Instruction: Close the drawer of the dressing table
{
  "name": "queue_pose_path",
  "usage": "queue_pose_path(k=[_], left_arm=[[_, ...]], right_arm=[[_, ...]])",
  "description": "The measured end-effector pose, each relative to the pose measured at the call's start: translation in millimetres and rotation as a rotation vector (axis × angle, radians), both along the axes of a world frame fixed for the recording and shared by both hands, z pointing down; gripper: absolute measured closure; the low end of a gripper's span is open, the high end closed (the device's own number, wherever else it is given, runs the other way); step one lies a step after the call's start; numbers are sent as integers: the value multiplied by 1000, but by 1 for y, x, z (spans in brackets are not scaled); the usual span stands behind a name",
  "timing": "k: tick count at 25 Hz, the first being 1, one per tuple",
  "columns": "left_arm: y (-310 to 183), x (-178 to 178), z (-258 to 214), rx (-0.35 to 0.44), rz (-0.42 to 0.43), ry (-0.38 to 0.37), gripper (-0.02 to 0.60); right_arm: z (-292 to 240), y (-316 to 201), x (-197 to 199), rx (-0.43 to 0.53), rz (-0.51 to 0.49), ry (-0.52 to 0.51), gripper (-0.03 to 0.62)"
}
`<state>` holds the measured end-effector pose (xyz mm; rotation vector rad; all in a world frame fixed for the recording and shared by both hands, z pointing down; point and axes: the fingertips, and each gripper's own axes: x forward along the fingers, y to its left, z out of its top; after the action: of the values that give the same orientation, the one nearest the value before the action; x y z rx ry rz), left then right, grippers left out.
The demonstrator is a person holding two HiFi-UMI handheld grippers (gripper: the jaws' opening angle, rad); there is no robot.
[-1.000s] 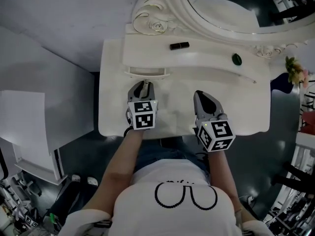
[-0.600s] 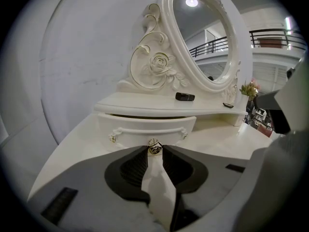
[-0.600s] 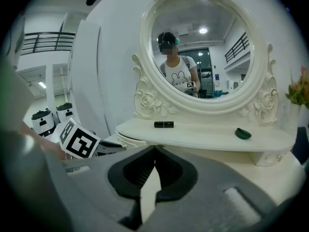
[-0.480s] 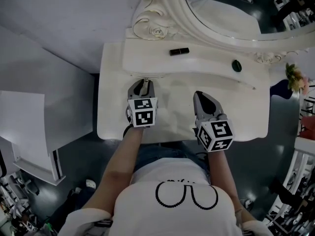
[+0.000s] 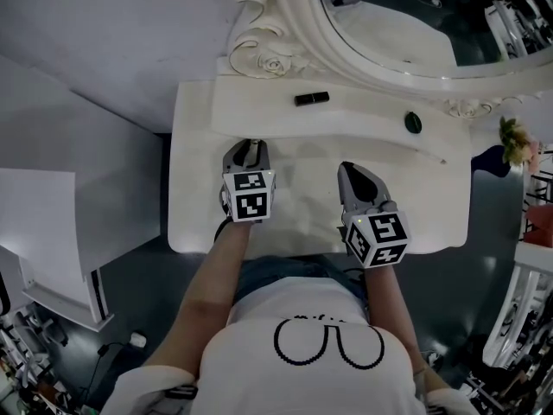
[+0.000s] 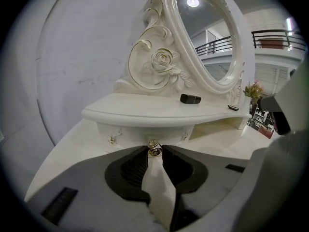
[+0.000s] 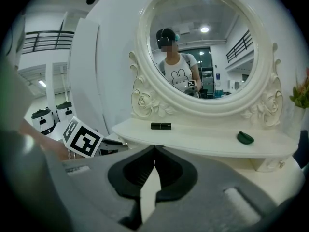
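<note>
Tabletop (image 5: 194,219); left gripper (image 5: 250,148) down-tilted on knob (image 6: 154,149)

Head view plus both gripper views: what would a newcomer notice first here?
The carved white dressing table with its big oval mirror fills the scene. On its left side, the left gripper is clamped on the small gold drawer knob under the raised shelf. The right gripper hangs shut and empty over the tabletop, and a black cylindrical tube lies on the shelf.
</note>
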<state>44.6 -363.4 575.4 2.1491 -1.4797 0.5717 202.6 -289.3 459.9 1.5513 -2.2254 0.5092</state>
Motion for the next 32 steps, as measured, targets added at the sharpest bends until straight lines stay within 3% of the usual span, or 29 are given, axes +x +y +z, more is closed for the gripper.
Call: queue_pose_path(k=[6,10,14,26,32], left_arm=[[0,1,1,-21,16,16,478],[4,5,3,-57,65,23,284],[11,2,-14,-29,86,46,218],[50,-44,-85,156,128,138,215],[72,-62,-122,270,162,136,251]], right_arm=[[0,-1,-5,-2,-8,-1,594],[-1,4,-12,2,-15,-6,594],[-4,11,-20,8,-15,-13,594],[-26,43,-56,83,15,-24,594],[-51,66,-63,163,59,-10,594]])
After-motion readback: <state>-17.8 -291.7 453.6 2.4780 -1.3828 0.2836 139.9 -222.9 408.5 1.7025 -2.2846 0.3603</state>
